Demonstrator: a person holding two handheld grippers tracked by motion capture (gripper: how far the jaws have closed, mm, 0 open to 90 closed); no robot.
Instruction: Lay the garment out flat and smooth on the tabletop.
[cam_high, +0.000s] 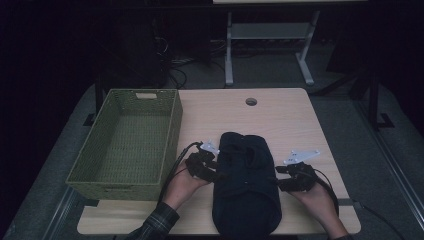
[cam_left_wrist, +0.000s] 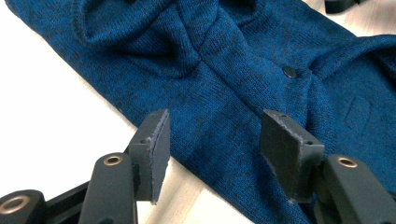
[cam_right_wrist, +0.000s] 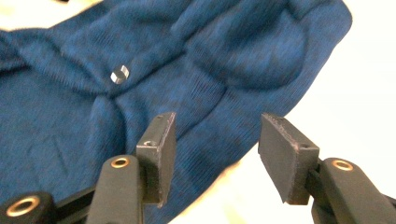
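Note:
A dark blue knit garment (cam_high: 245, 180) lies folded lengthwise on the wooden table (cam_high: 280, 120), its near end hanging over the front edge. My left gripper (cam_high: 218, 172) sits at the garment's left edge, my right gripper (cam_high: 279, 179) at its right edge. In the left gripper view the left gripper (cam_left_wrist: 215, 140) is open, with the garment (cam_left_wrist: 224, 70) and its dark button (cam_left_wrist: 289, 71) lying beyond the pads. In the right gripper view the right gripper (cam_right_wrist: 217, 140) is open too, over the edge of the garment (cam_right_wrist: 163, 56) near a shiny button (cam_right_wrist: 119, 73). Neither pair of pads presses the cloth.
A green woven basket (cam_high: 115, 191) stands at the table's left side, close to my left hand. A round cable hole (cam_high: 251, 101) sits near the table's far edge. White desk legs (cam_high: 229, 50) stand on the floor beyond.

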